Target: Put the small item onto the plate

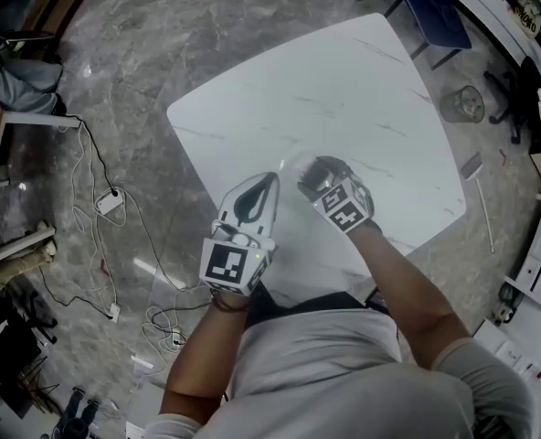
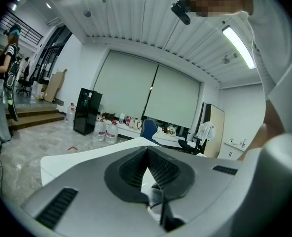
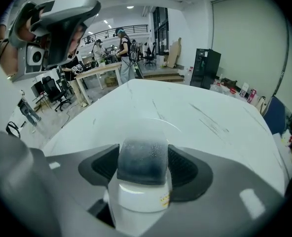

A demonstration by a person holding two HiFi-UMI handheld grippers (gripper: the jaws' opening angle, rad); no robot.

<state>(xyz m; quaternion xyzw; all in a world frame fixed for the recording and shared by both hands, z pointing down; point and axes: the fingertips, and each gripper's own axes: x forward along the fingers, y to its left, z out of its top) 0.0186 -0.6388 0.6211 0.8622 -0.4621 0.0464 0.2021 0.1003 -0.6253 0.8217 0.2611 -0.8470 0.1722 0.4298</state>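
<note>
Right hand-held gripper [image 3: 142, 158] is clamping the small white pot [image 3: 138, 196] above the worktop [image 3: 205, 117]. Left hand-held gripper [image 2: 147, 154] is idling, jaws together, empty. Transport step, I'd judge. Next: lowering onto what looks like a faint plate rim [image 3: 166, 124] just ahead, then releasing.

Table [image 1: 344, 90] open ahead; left tool [image 1: 272, 179] close beside right tool [image 1: 309, 179].

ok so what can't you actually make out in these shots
- small item: in the right gripper view it is too close and blurred to name; in the head view the right gripper covers most of it.
- plate: only a faint clear rim shows beyond the item; the rest of its outline is lost against the white table.
- whether the item is above the plate or touching it: neither view settles that.
</note>
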